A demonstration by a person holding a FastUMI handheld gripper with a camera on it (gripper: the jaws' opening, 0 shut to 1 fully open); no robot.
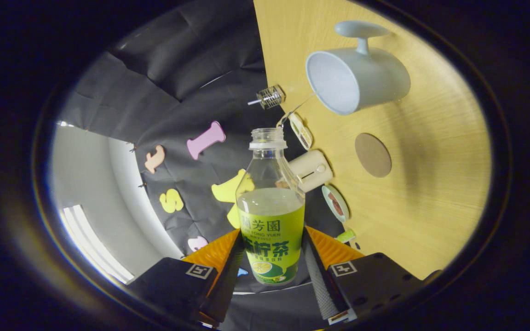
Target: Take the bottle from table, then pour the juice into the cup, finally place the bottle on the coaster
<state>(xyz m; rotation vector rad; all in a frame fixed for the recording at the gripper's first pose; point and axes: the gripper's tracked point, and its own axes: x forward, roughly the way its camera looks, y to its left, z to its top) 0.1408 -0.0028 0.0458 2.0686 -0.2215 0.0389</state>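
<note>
With the tool (272, 257) clamped on the open bottle (270, 216) and rolled sideways, its mouth short of the cup (356, 80) on the worktop (430, 193), pouring seems underway; next: reach the rim.

Your gripper (272, 269) grips the bottle (270, 216) by its printed label. Each finger carries a square coded marker.

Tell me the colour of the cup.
Pale blue-grey cup, clearest in the gripper view.
</note>
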